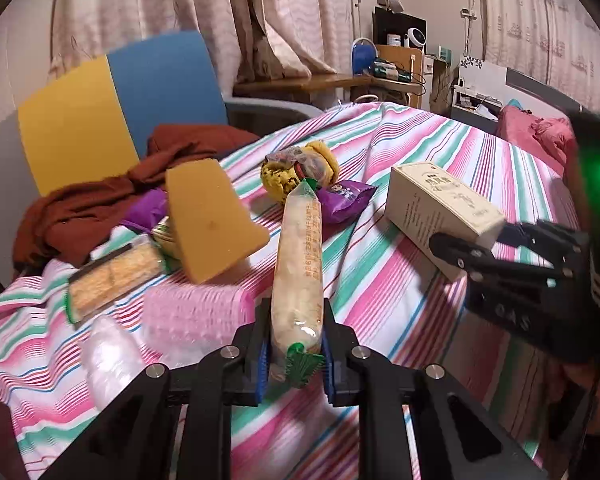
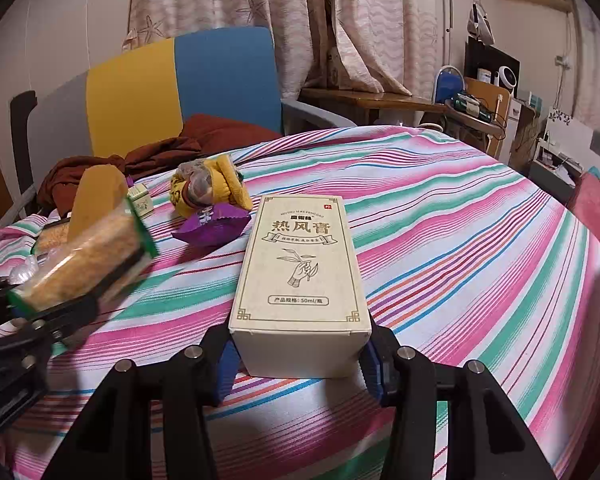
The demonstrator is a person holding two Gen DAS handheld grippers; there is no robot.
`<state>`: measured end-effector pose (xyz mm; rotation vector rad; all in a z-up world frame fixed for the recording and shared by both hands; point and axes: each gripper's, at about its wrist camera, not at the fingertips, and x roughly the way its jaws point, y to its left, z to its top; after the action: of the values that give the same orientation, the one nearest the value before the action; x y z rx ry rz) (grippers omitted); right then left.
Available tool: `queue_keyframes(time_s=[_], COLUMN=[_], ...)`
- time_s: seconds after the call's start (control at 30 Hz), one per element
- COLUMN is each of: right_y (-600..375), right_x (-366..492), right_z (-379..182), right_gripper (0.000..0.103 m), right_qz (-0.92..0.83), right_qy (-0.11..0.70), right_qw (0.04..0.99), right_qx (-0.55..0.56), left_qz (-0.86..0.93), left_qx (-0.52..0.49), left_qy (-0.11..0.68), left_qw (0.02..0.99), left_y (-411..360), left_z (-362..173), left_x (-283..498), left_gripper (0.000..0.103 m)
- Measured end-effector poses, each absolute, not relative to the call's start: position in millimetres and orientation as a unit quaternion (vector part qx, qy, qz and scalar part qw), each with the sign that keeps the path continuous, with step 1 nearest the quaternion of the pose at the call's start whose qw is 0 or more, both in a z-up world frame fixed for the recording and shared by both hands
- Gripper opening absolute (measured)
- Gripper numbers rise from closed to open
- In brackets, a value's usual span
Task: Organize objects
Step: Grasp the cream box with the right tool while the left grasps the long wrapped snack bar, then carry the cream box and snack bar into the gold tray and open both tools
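Observation:
A long clear packet of crackers (image 1: 298,264) with a green crimped end sits between the blue pads of my left gripper (image 1: 296,352), which is shut on it. The packet points away over the striped bed sheet (image 1: 380,280). The right wrist view shows the same packet (image 2: 84,264) held at the far left. My right gripper (image 2: 300,356) is shut on the near end of a cream carton (image 2: 300,272) printed with a hand and a sprig. The carton (image 1: 440,208) rests on the sheet, with the right gripper (image 1: 496,236) at its end.
A yellow sponge wedge (image 1: 212,220), a second cracker packet (image 1: 112,276), a purple snack bag (image 1: 346,200), a yellow sock bundle (image 1: 296,172) and a small green box (image 2: 142,200) lie ahead. Brown cloth (image 1: 100,200) drapes off a blue-yellow chair (image 1: 140,92). A pink pillow (image 1: 540,132) lies right.

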<state>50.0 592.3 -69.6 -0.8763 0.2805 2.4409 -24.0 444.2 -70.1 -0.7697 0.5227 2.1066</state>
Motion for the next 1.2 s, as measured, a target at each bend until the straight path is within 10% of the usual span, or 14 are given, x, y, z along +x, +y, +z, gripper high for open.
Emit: queue_keyframes(time_s=[1.2], right_y=[491.2], right_x=[83.2], right_z=[-49.9], right_gripper=[0.051], right_qz=[0.924], right_qy=[0.083], right_qw=[0.21], right_qx=[-0.309], left_qz=[0.844], left_qx=[-0.358], left_qy=[0.096], left_qw=[0.388], left_y=[309.3], left_z=[-64.5], left_x=[8.0], left_gripper=[0.019])
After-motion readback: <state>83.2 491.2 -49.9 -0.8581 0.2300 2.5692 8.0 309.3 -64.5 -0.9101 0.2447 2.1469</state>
